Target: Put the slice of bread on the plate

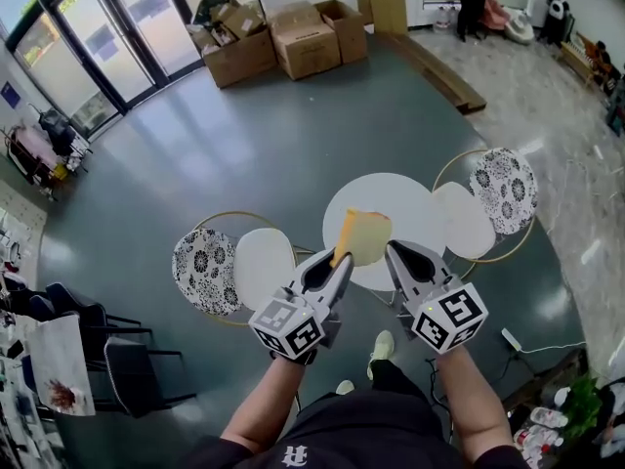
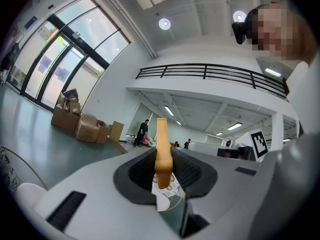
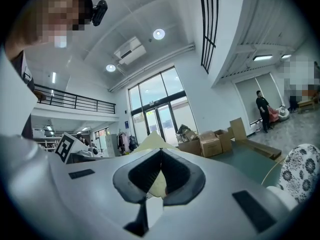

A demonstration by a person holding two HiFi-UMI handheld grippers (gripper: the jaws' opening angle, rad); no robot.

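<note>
Tabletop (image 1: 415, 203) partly behind bread slice (image 1: 363, 234) in left claw (image 1: 340, 259)

Bread slice (image 1: 363, 236) over table (image 1: 391, 195) — boxes (image 1: 305, 45) far behind.

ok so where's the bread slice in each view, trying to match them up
Head view: the slice of bread is at centre, at the tip of the left gripper, over the white round table.
Left gripper view: centre, edge-on, a thin upright strip pinched between the jaws.
Right gripper view: a pale cream shape just past the right gripper, whose jaws are together.
Shared landmark: the cardboard boxes.
</note>
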